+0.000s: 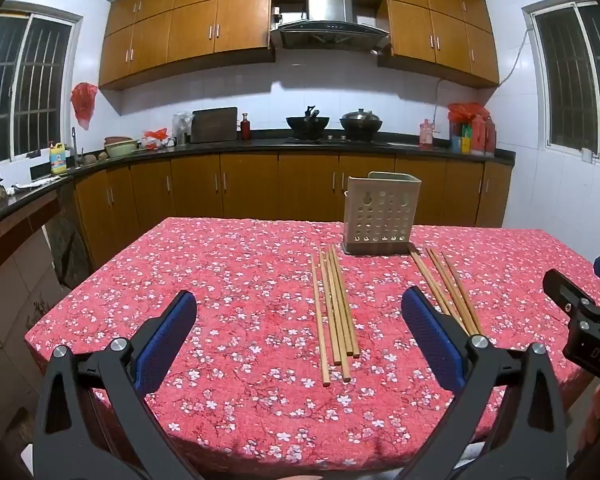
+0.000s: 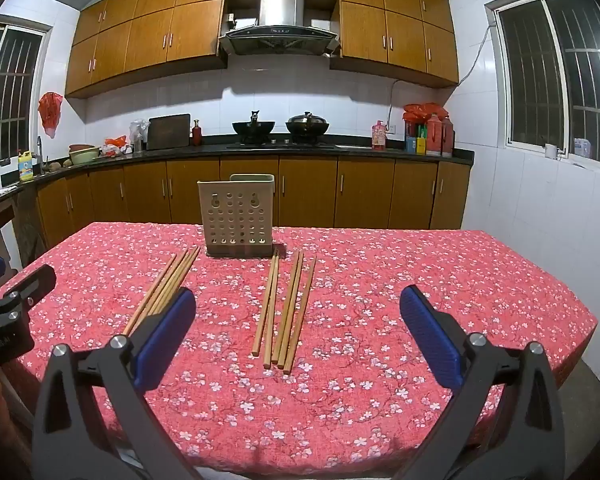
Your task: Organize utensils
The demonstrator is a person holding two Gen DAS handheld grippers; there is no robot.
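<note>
A beige perforated utensil holder point(image 1: 380, 216) point(image 2: 238, 216) stands upright at the far side of the table, covered in a red floral cloth point(image 1: 228, 272) point(image 2: 440, 264). Two groups of several wooden chopsticks lie flat in front of it: a left group point(image 1: 336, 312) point(image 2: 168, 288) and a right group point(image 1: 450, 292) point(image 2: 284, 308). My left gripper point(image 1: 299, 296) hovers open over the near table, the left group between its blue pads with nothing touched. My right gripper point(image 2: 298, 294) is open likewise over the right group. Each gripper shows at the other view's edge: right gripper point(image 1: 584, 276), left gripper point(image 2: 12, 274).
Behind the table runs a dark kitchen counter point(image 1: 260, 144) over wooden cabinets, with two woks point(image 2: 280, 124) on the stove, bottles and bowls. The table's left edge point(image 1: 60, 300) drops to a tiled floor; its right corner point(image 2: 580, 320) lies near the white wall.
</note>
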